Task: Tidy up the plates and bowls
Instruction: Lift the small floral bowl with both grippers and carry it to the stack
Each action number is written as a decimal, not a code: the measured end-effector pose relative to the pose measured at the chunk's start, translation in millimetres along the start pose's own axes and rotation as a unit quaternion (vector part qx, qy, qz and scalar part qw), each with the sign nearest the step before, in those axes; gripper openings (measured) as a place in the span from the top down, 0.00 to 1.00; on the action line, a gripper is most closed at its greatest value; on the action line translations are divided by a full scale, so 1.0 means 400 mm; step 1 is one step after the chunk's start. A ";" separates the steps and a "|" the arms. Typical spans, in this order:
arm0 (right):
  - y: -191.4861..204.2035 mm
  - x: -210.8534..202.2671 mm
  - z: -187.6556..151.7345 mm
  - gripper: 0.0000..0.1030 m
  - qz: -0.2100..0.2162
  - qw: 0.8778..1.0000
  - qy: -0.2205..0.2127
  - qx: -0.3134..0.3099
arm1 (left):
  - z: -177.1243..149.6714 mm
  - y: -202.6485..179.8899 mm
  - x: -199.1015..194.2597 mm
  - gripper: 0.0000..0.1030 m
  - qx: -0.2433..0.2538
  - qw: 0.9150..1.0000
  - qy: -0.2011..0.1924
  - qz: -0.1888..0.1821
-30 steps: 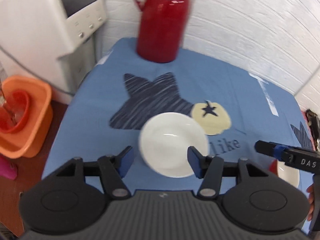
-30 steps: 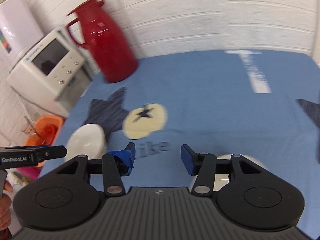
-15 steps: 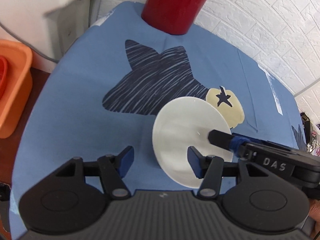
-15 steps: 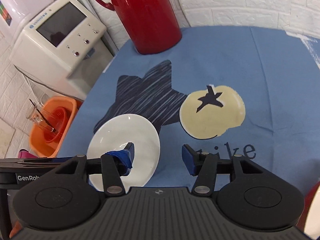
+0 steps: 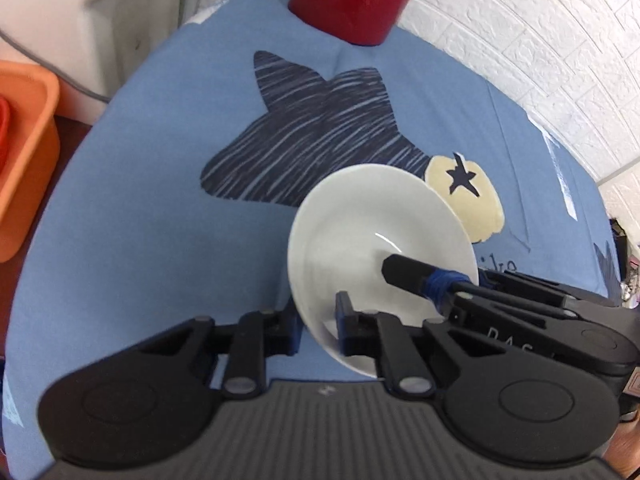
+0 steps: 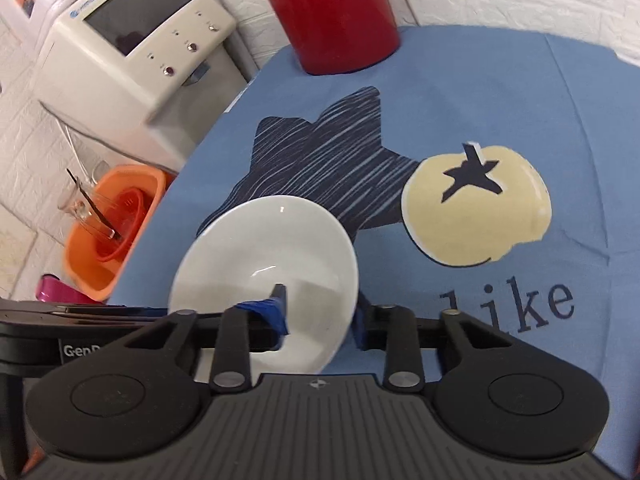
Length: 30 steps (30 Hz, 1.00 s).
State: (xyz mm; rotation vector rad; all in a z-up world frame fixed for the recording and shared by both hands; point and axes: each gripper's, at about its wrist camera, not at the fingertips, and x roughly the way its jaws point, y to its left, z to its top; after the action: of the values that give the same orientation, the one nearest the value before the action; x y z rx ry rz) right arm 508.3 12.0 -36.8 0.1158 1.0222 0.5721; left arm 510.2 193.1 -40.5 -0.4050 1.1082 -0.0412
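Both grippers' jaws straddle the rim of the tilted white plate (image 5: 372, 240)

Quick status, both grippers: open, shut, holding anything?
Left gripper: shut on the white plate, clamping its rim.
Right gripper: shut on the same plate's opposite rim.

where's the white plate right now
The white plate sits low and centre in both wrist views, on the blue cloth beside the dark star print, with the left gripper and right gripper each straddling its rim.
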 end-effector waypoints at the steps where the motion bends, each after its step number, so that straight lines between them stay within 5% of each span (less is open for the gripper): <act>1: 0.002 0.002 -0.001 0.96 -0.001 1.000 -0.002 -0.003 | -0.002 -0.001 0.000 0.93 0.004 1.000 -0.003 0.002; 10: 0.002 -0.048 -0.012 0.95 -0.003 1.000 -0.025 -0.014 | -0.024 -0.040 -0.036 0.94 0.040 0.999 -0.017 -0.006; 17: -0.021 -0.184 -0.054 0.94 -0.022 0.998 -0.048 -0.016 | -0.093 -0.170 -0.111 0.94 0.079 0.996 -0.020 -0.039; 22: -0.077 -0.358 -0.174 0.94 -0.055 0.996 -0.070 -0.001 | -0.243 -0.332 -0.179 0.95 0.136 0.988 -0.014 -0.068; 30: -0.170 -0.656 -0.485 0.92 -0.131 0.985 -0.101 0.047 | -0.573 -0.574 -0.257 0.94 0.225 0.967 0.011 -0.116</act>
State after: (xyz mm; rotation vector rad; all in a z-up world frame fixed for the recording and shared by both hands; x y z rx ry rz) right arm 271.7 -210.3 39.2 0.1166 0.8502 0.2659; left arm 301.3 -63.6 38.3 -0.1223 1.0323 -0.4964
